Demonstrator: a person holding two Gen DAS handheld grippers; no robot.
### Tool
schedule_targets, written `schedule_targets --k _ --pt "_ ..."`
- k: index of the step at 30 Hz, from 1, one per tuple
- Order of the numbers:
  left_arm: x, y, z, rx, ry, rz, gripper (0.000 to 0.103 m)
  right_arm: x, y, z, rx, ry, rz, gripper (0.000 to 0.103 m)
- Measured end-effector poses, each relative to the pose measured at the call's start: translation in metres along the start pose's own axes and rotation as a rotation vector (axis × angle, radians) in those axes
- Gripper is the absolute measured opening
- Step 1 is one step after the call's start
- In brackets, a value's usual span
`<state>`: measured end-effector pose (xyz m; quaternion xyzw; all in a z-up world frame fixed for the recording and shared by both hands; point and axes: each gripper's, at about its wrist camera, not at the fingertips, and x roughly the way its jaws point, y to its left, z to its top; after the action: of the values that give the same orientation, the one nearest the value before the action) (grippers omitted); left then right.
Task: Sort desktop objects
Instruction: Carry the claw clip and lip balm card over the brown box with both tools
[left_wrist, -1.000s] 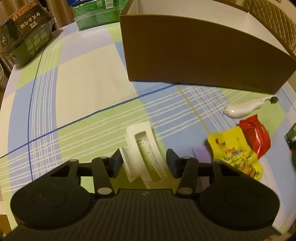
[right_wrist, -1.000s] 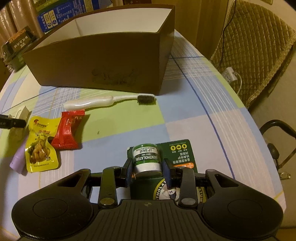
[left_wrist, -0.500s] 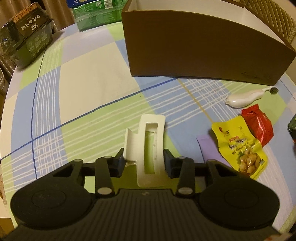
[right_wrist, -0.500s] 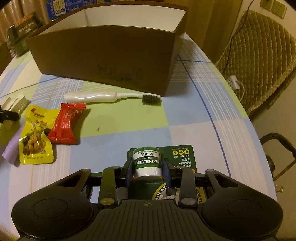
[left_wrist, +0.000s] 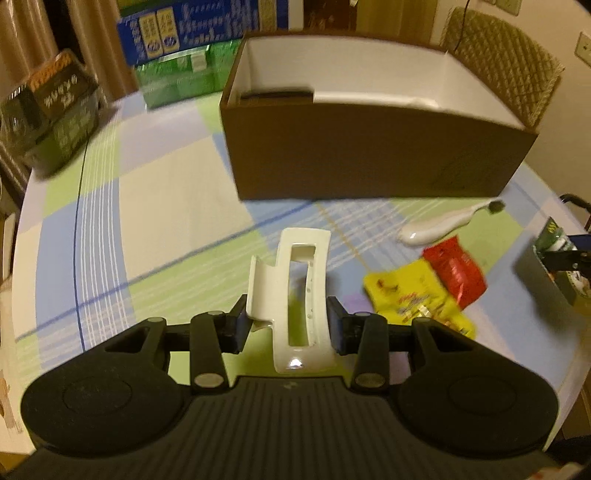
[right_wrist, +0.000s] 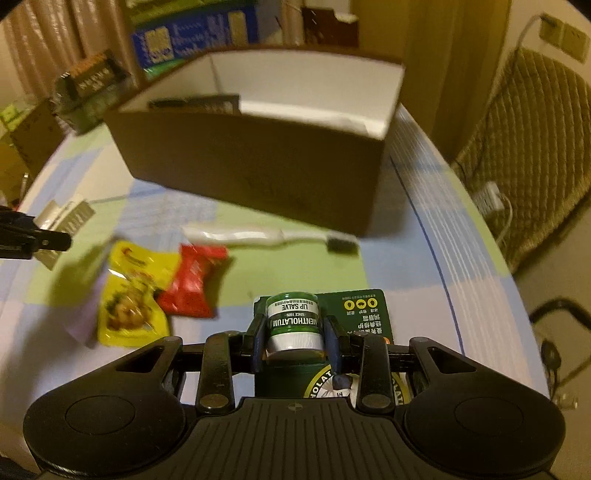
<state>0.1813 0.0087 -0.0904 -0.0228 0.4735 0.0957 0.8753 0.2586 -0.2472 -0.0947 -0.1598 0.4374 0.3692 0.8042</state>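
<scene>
My left gripper (left_wrist: 286, 325) is shut on a white hair claw clip (left_wrist: 295, 291) and holds it above the checked tablecloth. My right gripper (right_wrist: 294, 338) is shut on a green Mentholatum lip salve package (right_wrist: 293, 325) and holds it lifted. The brown cardboard box (left_wrist: 369, 155), white inside, stands ahead of both; it also shows in the right wrist view (right_wrist: 258, 162). A dark flat item (left_wrist: 275, 96) lies inside it at the left. On the table lie a white toothbrush (left_wrist: 443, 221), a red snack packet (left_wrist: 456, 269) and a yellow snack packet (left_wrist: 413, 299).
A purple item (left_wrist: 356, 301) lies beside the yellow packet. Green and blue boxes (left_wrist: 184, 55) and a dark wrapped package (left_wrist: 55, 110) stand at the far left. A padded chair (right_wrist: 535, 147) is beyond the table's right edge.
Both grippers have risen with their objects, so the box interior now shows. The clip came off the table in the left gripper's grip.
</scene>
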Motion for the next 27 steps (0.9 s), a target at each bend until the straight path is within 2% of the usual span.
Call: schedule_targets --k 13,20,27 --pt "-0.028 -0.015 0.054 0.035 -0.138 -0.044 0.037 -0.032 0.016 0.062 -0.104 -0.145 0.113 0.030" --pt "-0.024 -0.028 0.092 0.049 -0.191 -0.076 0.037 -0.030 0.017 0.105 -0.138 -0.215 0.107 0.030" --pt "-0.008 -0.037 0.129 0.042 -0.201 -0.100 0.037 -0.011 0.010 0.141 -0.141 -0.241 0.105 0.030"
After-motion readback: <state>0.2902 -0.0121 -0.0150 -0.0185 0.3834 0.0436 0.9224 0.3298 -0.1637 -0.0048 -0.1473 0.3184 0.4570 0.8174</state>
